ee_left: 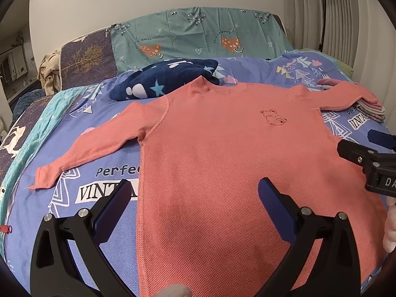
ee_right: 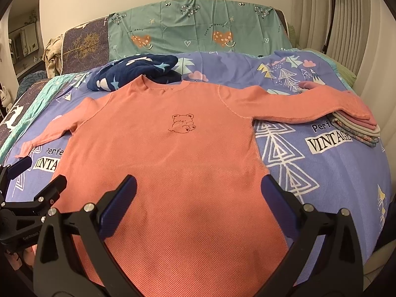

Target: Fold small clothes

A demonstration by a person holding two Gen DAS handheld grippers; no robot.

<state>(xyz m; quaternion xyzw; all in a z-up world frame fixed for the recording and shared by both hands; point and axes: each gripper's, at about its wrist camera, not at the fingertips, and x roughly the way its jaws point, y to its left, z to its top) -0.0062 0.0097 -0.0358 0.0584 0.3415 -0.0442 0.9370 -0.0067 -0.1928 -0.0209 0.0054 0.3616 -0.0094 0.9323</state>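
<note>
Where sleeve (ee_right: 321, 104) ends, folded stack (ee_right: 358, 128) underneath; navy blanket (ee_right: 133, 74) behind collar

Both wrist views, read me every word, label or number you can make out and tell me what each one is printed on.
"VINTAGE": white label on the purple printed bedspread, right side.
"Perf…" above it, cut off by the stack of folded clothes.
"Perfec…" and "VINTA…": same bedspread, left side, cut off by the coral long-sleeved knit top.
"DA…": right gripper body, cut off by the frame edge.
Small script on the teal heart-print sheet and left gripper body: too blurred to read.
</note>
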